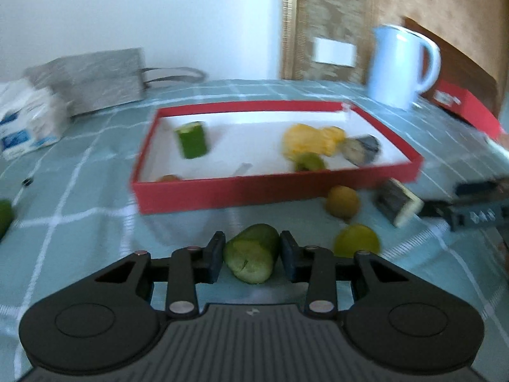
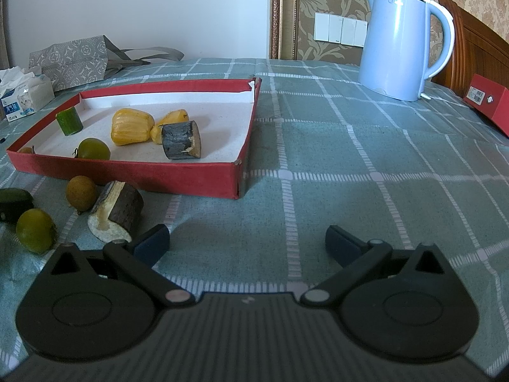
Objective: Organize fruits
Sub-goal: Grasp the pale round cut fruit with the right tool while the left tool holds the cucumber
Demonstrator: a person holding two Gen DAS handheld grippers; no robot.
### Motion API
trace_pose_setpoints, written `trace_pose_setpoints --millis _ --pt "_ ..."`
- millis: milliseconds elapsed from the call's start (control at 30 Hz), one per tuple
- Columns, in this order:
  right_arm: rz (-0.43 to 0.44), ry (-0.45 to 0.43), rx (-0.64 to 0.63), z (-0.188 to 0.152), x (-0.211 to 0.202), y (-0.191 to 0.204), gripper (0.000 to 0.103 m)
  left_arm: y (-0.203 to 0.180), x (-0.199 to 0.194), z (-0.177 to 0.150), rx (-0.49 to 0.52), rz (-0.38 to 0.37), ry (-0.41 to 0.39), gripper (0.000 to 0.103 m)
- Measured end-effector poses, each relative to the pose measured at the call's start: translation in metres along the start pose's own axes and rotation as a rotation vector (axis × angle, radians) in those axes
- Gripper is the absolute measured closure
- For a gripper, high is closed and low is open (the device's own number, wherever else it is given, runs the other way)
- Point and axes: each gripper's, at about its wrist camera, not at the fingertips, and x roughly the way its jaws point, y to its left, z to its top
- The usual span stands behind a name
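Observation:
My left gripper (image 1: 251, 254) is shut on a green cucumber piece (image 1: 253, 256), held just in front of the red tray (image 1: 254, 191). The tray holds a green cucumber piece (image 2: 69, 121), two yellow jackfruit pieces (image 2: 130, 126), a dark sugarcane chunk (image 2: 181, 140) and a green round fruit (image 2: 94, 149). On the cloth in front of the tray lie a brown round fruit (image 2: 81, 192), a cut sugarcane chunk (image 2: 116, 211) and a green lime (image 2: 35, 234). My right gripper (image 2: 248, 243) is open and empty, low over the cloth to the right of these.
A blue kettle (image 2: 400, 44) stands at the back right, next to a red box (image 2: 490, 102). A grey patterned bag (image 2: 70, 60) and a tissue pack (image 2: 25, 95) sit at the back left. Another green fruit (image 1: 4, 219) lies at the far left.

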Motion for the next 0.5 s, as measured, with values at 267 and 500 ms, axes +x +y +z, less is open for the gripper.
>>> trace_pose_setpoints --millis 267,500 --pt "0.017 -0.014 0.015 -0.001 -0.004 -0.002 0.000 0.020 0.000 0.003 -0.101 0.083 -0.020 0.067" --pt "0.142 -0.112 0.043 -0.004 -0.025 -0.001 0.000 0.027 0.003 0.003 -0.133 0.113 -0.016 0.067"
